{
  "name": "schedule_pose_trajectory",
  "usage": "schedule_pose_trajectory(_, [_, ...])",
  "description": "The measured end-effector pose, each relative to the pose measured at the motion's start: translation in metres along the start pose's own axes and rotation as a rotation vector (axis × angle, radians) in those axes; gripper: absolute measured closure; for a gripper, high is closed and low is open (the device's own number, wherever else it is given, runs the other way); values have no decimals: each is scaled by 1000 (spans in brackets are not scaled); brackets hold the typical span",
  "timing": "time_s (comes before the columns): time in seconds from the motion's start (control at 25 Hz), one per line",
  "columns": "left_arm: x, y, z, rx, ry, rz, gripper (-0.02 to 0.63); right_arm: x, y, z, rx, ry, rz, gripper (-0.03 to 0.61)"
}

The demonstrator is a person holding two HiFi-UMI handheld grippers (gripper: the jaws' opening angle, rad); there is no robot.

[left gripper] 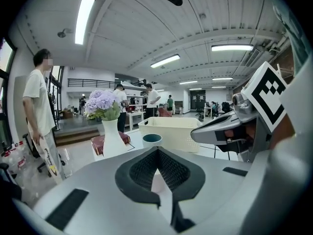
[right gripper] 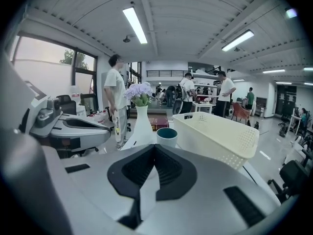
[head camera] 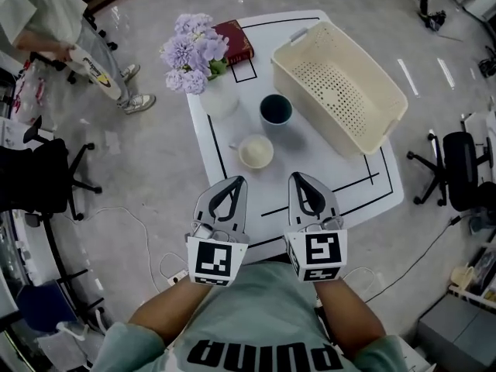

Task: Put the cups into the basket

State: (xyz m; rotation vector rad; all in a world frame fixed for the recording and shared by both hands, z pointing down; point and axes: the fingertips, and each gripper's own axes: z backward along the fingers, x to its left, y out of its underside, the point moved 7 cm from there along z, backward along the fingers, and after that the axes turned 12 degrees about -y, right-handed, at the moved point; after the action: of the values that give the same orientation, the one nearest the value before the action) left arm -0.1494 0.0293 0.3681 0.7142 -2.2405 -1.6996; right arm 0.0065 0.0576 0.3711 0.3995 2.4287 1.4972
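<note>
Only head view looks inside the basket (head camera: pixel 335 82).

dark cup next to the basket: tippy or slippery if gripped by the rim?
The dark cup stands upright and looks about as wide as tall, so it probably won't tip easily. Its smooth wall suggests glazed ceramic: likely slippery in the jaws, and it may chip if dropped. It looks empty, so probably light.

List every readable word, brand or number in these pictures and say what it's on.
"PUMA": on the green shirt, seen upside down.
Cover of the red book: print too small to read.
Marker cubes on the left gripper and right gripper: square patterns, no letters.
</note>
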Motion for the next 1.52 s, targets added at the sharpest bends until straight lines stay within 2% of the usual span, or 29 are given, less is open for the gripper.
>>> schedule_pose_trajectory(0.28, [-4, 8, -12, 56, -122, 49, 607, -15, 0, -28, 45, -111, 19, 568])
schedule_pose_trajectory(0.68, [-1, 18, -28, 100, -245, 71, 607, -37, 7, -67, 126, -188, 12, 556])
schedule_pose_trajectory(0.72, [1, 19, -29, 105, -255, 73, 607, -39, 9, -72, 137, -197, 3, 536])
schedule_pose_trajectory(0.8, [3, 22, -32, 115, -274, 77, 607, -42, 11, -81, 161, -218, -18, 442])
schedule_pose_trajectory(1.2, [16, 37, -48, 166, -331, 87, 607, -42, 17, -120, 245, -270, -13, 442])
schedule_pose_trajectory(1.36, [20, 41, -54, 177, -337, 91, 607, -39, 17, -124, 217, -313, -31, 436])
schedule_pose_trajectory(1.44, [22, 42, -56, 180, -336, 92, 607, -36, 18, -123, 192, -370, -50, 399])
schedule_pose_trajectory(1.52, [22, 44, -58, 185, -333, 93, 607, -33, 21, -122, 176, -432, -57, 326])
